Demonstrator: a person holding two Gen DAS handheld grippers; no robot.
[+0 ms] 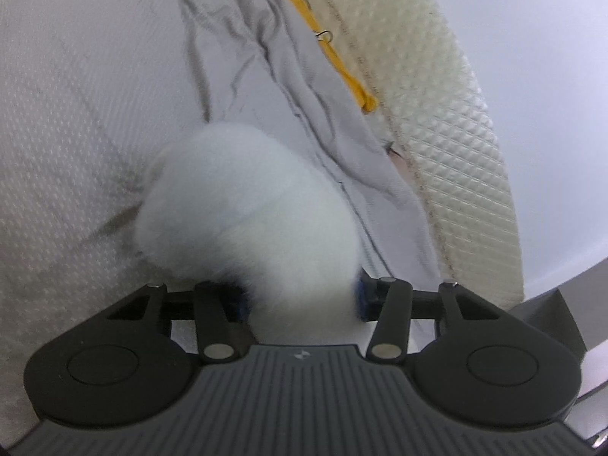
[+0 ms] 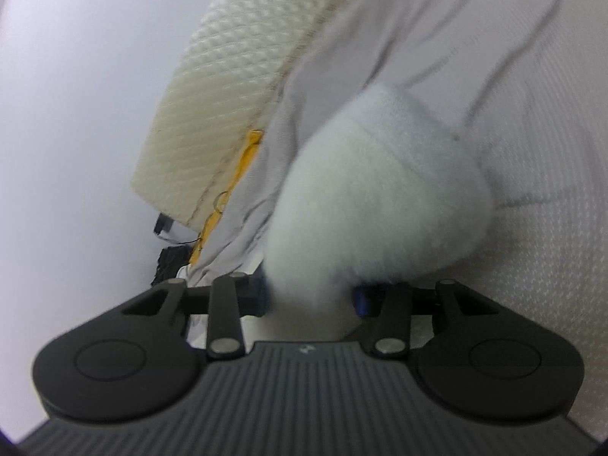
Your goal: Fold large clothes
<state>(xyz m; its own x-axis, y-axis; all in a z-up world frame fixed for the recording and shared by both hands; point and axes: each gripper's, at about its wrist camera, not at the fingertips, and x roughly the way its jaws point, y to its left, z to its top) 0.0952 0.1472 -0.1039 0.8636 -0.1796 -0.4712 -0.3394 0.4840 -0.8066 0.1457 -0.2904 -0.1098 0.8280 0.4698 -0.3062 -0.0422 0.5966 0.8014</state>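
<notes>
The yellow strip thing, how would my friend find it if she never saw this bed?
Start at the big cream quilted mattress edge beside the wall. A wrinkled pale grey sheet lies next to it, and the yellow strip runs in the seam between the two. Everything around it is white, grey or cream, so it is the only brightly coloured thing there, with small thin wire hooks along it.

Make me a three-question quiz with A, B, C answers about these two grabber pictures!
1. Where is the yellow strip?
A. along the mattress edge
B. on the fluffy cloth
C. on the gripper

2. What colour is the fluffy cloth?
A. red
B. white
C. green

3. What is the right gripper doing?
A. hanging empty
B. pinching the fluffy cloth
C. holding a hanger

Answers: 1 A, it runs beside the quilted edge. 2 B, the bundle is white. 3 B, fluff bulges out between its fingers.
</notes>
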